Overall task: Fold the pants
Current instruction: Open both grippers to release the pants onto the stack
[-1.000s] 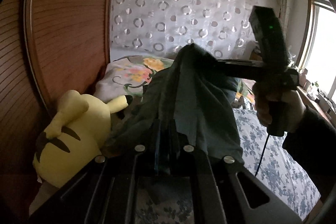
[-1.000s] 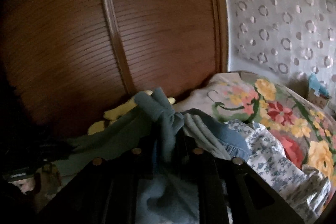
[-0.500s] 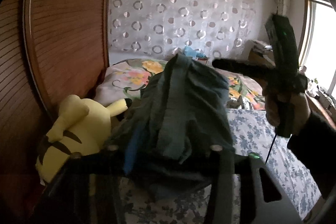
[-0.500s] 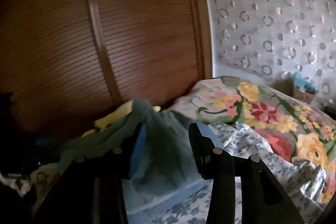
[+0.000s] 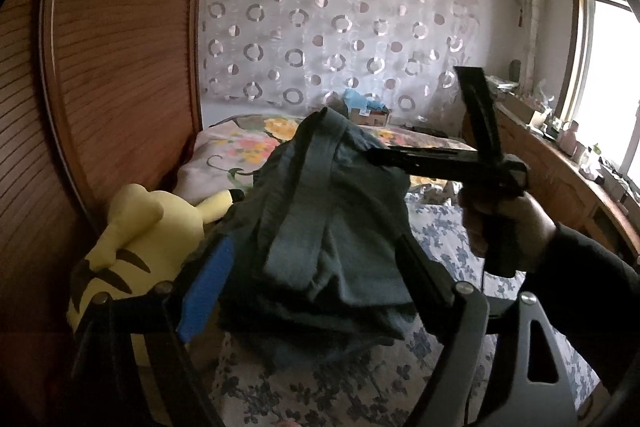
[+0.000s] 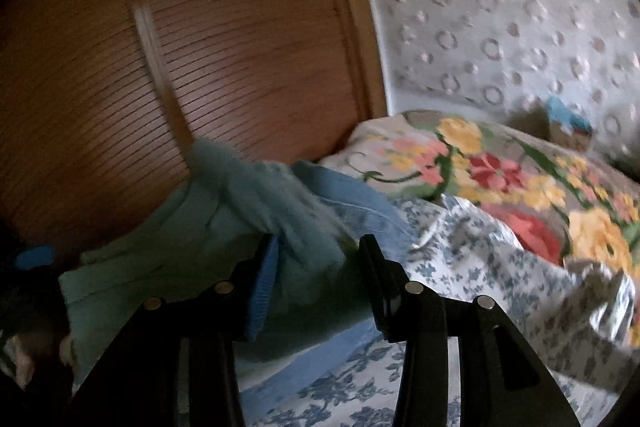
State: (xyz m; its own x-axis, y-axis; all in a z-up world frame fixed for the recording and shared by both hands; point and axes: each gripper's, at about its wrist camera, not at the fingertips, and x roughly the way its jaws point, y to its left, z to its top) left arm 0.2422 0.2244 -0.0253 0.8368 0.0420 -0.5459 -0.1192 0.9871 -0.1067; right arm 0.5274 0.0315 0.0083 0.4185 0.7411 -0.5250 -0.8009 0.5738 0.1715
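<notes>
Jaws of left gripper [image 5: 316,275] are opening, one pair of pants [image 5: 328,227] between them; right gripper [image 6: 320,279] jaws released around the cloth.

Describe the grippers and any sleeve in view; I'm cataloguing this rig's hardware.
The left gripper and the right gripper are both black, angular frames with silver round bolts and a blue ribbed pad on one finger. From the left camera, the right one has a black pistol handle, a thin cable hanging below it, and the hand wears a dark sleeve.
</notes>
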